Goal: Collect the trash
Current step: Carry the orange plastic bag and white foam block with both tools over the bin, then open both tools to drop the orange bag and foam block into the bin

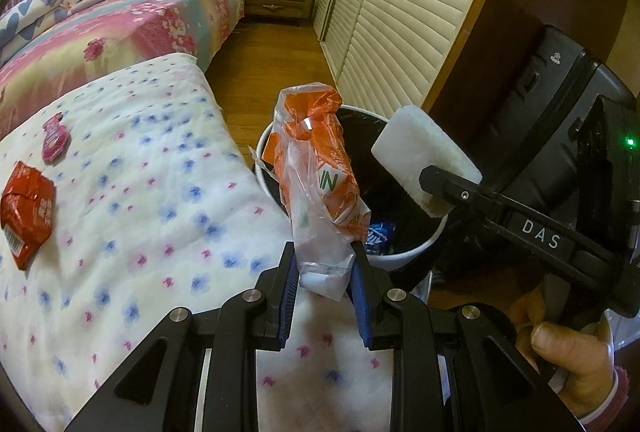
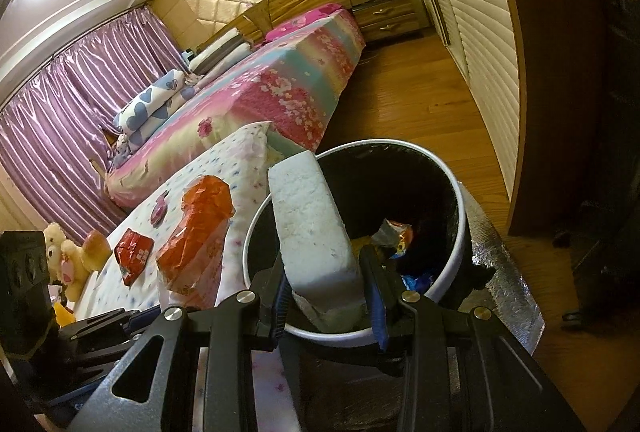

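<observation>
The left gripper (image 1: 325,266) is closed on an orange plastic bag (image 1: 316,152), held at the rim of the bin (image 1: 404,252). The right gripper (image 2: 326,296) clamps a white foam block (image 2: 312,224) above the bin's opening. A red wrapper (image 1: 26,210) lies on the flowered blanket (image 1: 140,212), beside the bin.

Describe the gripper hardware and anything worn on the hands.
Both the left gripper and the right gripper are matte black linkage frames with silver pivot pins and blue ribbed pads. The right one, seen from the left wrist camera, has a white "DAS" label and a green indicator light. A pink cuff shows at that wrist.
</observation>
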Motion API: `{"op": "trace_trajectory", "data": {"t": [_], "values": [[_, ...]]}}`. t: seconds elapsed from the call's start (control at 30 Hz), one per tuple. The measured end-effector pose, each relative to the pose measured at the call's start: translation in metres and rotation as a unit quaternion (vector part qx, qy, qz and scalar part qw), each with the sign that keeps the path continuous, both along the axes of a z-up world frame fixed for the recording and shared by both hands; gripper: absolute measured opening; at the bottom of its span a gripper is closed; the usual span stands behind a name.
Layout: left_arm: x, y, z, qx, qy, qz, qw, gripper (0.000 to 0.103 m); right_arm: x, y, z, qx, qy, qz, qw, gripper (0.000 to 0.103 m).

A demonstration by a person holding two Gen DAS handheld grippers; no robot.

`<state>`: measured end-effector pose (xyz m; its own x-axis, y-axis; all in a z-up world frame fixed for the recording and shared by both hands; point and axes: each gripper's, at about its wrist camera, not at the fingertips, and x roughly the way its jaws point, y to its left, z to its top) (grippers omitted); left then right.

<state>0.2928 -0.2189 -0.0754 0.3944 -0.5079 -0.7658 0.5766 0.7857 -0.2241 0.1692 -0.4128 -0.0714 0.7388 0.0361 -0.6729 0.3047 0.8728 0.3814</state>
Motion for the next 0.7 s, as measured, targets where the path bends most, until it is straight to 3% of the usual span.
{"op": "trace_trajectory", "data": {"t": [0.7], "values": [[0.021,-0.033,-0.01,0.019,0.004,-0.006,0.9998,0.024,0.017,-0.023,-0.004,-0.003,0.018,-0.011,1.0,0.034]]}}
